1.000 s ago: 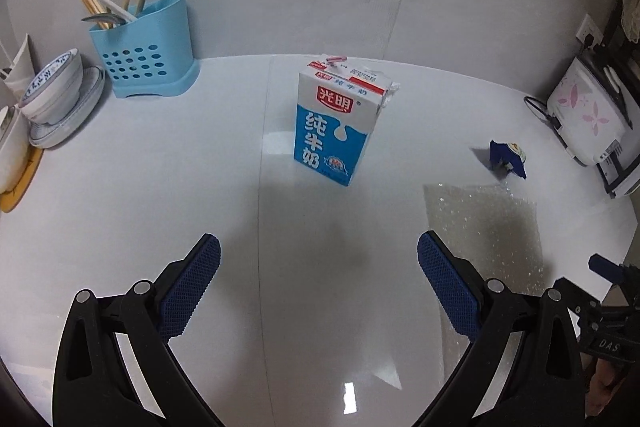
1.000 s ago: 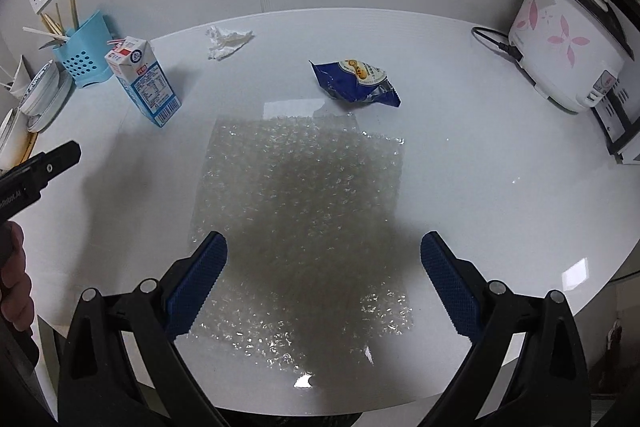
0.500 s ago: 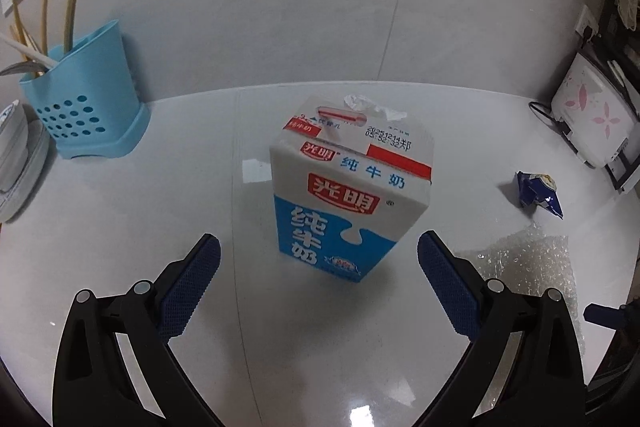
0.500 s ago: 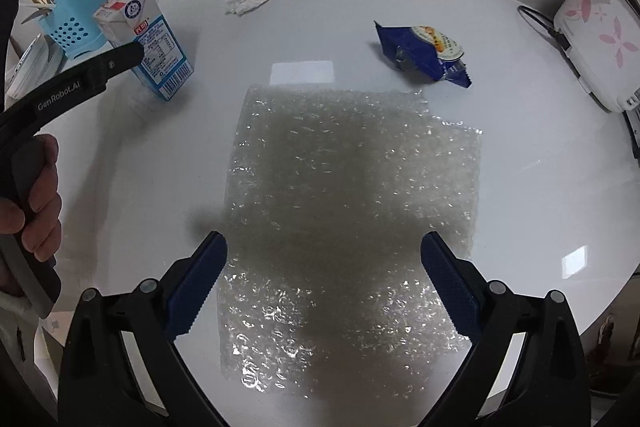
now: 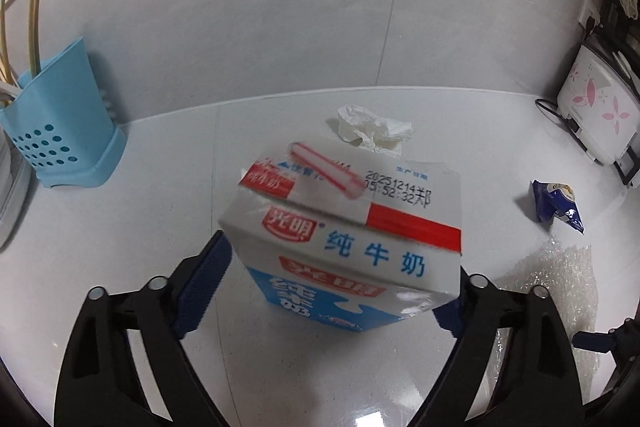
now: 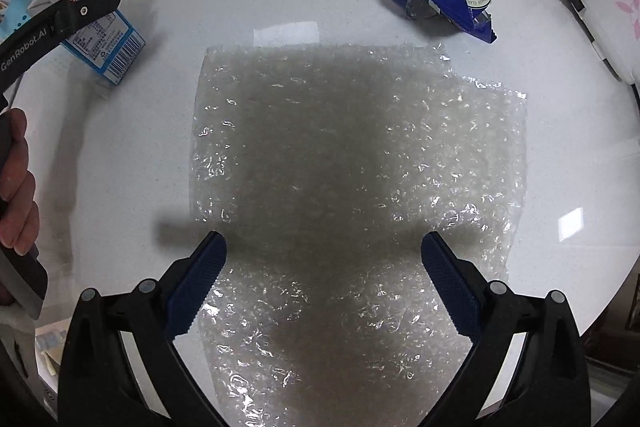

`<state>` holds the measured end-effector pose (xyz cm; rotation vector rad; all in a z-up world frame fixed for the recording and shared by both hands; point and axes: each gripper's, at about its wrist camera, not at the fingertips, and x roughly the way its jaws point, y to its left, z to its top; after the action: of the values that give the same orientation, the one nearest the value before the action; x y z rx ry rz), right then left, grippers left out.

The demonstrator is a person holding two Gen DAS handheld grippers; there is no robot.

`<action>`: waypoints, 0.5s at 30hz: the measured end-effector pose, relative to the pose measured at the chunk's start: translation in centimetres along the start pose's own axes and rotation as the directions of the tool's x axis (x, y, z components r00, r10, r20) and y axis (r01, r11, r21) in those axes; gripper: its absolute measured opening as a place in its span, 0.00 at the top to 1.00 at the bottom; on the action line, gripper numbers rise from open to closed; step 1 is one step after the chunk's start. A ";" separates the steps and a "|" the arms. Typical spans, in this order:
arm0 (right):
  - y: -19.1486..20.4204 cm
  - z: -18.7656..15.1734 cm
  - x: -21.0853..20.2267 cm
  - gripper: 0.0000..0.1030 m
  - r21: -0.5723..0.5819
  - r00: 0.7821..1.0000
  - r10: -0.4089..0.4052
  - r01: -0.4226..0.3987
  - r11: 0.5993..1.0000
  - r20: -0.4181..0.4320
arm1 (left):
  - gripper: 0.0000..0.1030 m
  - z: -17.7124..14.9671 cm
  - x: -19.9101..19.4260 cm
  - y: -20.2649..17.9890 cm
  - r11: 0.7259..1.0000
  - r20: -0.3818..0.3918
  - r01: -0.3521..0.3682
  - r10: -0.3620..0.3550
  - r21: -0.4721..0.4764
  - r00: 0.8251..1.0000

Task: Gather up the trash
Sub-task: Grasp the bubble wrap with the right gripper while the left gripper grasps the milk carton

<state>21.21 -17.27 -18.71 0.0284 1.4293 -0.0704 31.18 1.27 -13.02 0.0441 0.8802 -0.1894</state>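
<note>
A glossy white round table (image 6: 320, 7) is set against a grey tiled wall (image 5: 280, 7). The milk carton (image 5: 344, 247) stands upright between the spread fingers of the left gripper (image 5: 340, 287); contact cannot be told. The right gripper (image 6: 324, 279) is held open above the bubble wrap (image 6: 360, 167).
</note>
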 end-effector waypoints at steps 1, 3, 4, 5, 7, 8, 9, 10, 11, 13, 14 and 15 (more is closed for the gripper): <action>0.1 0.0 0.1 0.09 -0.002 1.000 -0.003 0.003 1.000 -0.008 | 0.30 0.1 0.1 -0.1 1.000 -0.002 -0.003 0.003 0.009 1.000; 0.1 0.2 0.3 0.09 -0.003 1.000 -0.002 0.002 1.000 -0.027 | 0.35 0.2 0.2 -0.1 1.000 -0.008 -0.006 0.006 0.006 1.000; 0.1 0.3 0.4 0.10 -0.004 0.999 0.002 -0.002 1.000 -0.039 | 0.35 0.3 0.2 0.1 1.000 -0.006 -0.003 0.003 -0.002 1.000; 0.3 0.5 0.6 0.11 -0.005 0.999 0.005 -0.005 1.000 -0.047 | 0.35 0.4 0.1 0.3 1.000 -0.006 -0.004 0.004 -0.015 1.000; 0.4 0.6 0.6 0.16 -0.009 0.998 0.011 -0.012 1.000 -0.061 | 0.35 0.5 0.1 0.6 0.999 -0.014 -0.012 0.011 -0.038 1.000; 0.5 0.7 0.5 0.22 -0.017 0.998 0.013 -0.014 1.000 -0.062 | 0.35 0.5 0.0 0.7 0.999 -0.017 -0.009 0.008 -0.046 1.000; 0.4 0.8 0.4 0.30 -0.021 0.998 0.015 -0.016 1.000 -0.061 | 0.35 0.5 -0.1 0.8 0.999 -0.021 -0.008 0.007 -0.051 1.000; 0.3 0.9 0.3 0.36 -0.011 0.998 0.018 -0.018 1.000 -0.057 | 0.35 0.5 -0.4 0.9 0.998 -0.023 -0.010 0.009 -0.055 1.000; 0.1 0.9 0.0 0.50 -0.005 0.999 0.016 -0.016 1.000 -0.051 | 0.35 0.5 -0.7 0.9 0.998 -0.023 -0.012 0.010 -0.057 1.000; -0.2 0.9 -0.3 0.75 0.010 0.999 0.011 -0.011 1.000 -0.040 | 0.35 0.4 -1.4 0.9 0.998 -0.024 -0.011 0.010 -0.060 1.000; -0.4 0.9 -0.4 0.82 0.015 0.999 0.015 -0.014 1.000 -0.037 | 0.35 0.3 -1.8 0.9 0.998 -0.025 -0.014 0.012 -0.060 1.000; -0.6 0.8 -0.3 0.86 0.016 0.999 0.022 -0.021 1.000 -0.037 | 0.35 0.2 -2.2 0.8 0.998 -0.026 -0.017 0.016 -0.060 1.000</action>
<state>21.92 -17.93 -18.26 0.0582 1.4652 -0.0636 30.16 2.34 -11.25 -0.0021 0.9107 -0.1470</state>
